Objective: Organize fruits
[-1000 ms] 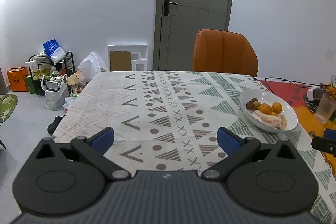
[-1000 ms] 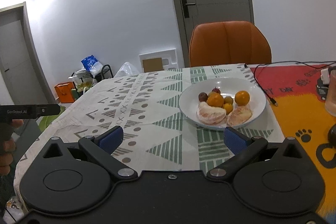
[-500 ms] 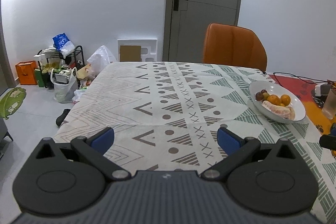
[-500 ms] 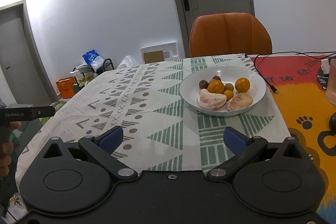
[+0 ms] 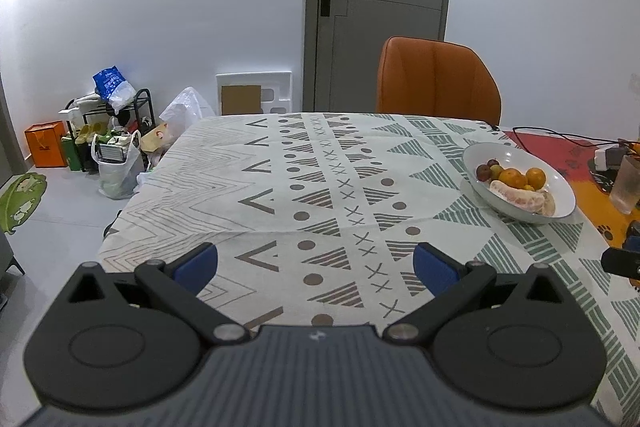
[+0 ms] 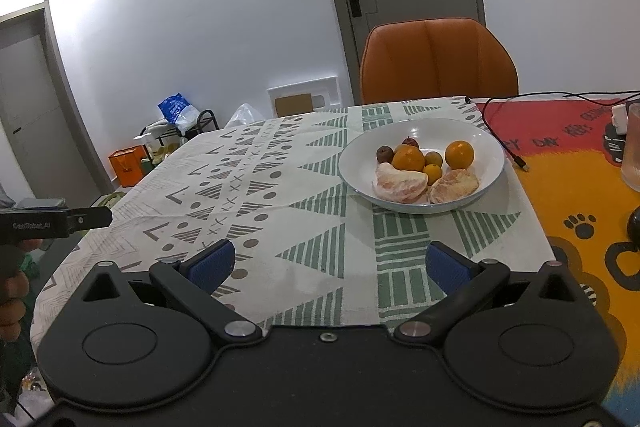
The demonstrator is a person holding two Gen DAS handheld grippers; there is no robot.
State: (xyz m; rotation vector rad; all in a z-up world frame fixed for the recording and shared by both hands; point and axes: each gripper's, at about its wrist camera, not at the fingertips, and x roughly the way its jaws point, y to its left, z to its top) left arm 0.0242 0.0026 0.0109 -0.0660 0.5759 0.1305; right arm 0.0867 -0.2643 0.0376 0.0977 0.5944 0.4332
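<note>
The left gripper (image 6: pixel 52 223), at the right wrist view's left edge, bears small lettering, roughly "GenRobot.AI". The red mat (image 6: pixel 560 131) carries large letters, unreadable.

The left wrist view looks forward from low over the near edge of the patterned tablecloth (image 5: pixel 304 179), facing the grey door (image 5: pixel 380 7) and orange chair (image 5: pixel 438 79), with the white fruit bowl (image 5: pixel 560 199) well off to its right. The right wrist view faces the same way from further right and nearer the bowl (image 6: pixel 356 163), which sits almost straight ahead. Both views share the cloth, bowl, chair, door and the floor clutter (image 5: pixel 108 143) at left.
</note>
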